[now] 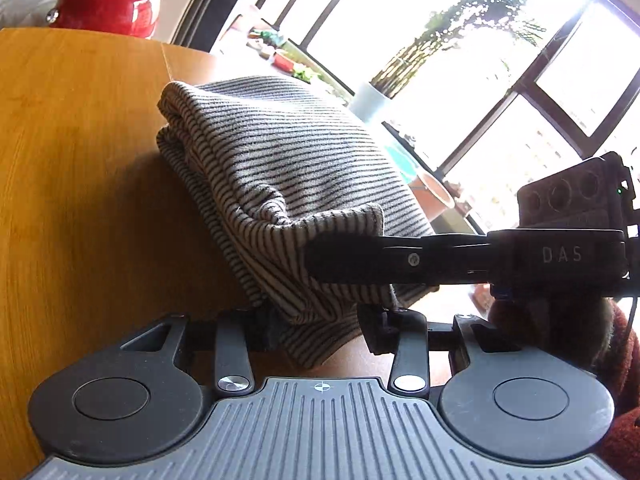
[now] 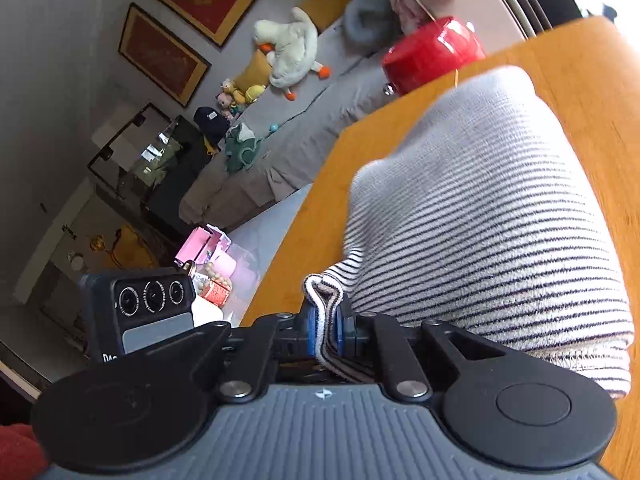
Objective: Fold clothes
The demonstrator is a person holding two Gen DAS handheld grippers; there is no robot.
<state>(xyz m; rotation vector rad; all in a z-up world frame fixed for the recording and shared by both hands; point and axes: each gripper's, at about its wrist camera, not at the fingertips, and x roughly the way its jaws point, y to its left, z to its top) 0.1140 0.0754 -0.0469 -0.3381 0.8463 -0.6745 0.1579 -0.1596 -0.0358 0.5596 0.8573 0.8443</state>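
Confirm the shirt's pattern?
Thin dark stripes on pale grey shirt; clearest in the left wrist view.

Support surface: wooden table (image 1: 80,160); resting on it: folded striped garment (image 1: 280,168); red container (image 1: 108,6) at far edge.

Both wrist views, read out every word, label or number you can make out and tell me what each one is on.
"DAS": raised letters on the black body of the right gripper, seen in the left wrist view.
"DA", cut off by the gripper body in front: bottom edge of the dark camera unit in the right wrist view.
Red packet beside the table: has print, too small to read.
Nothing else legible.
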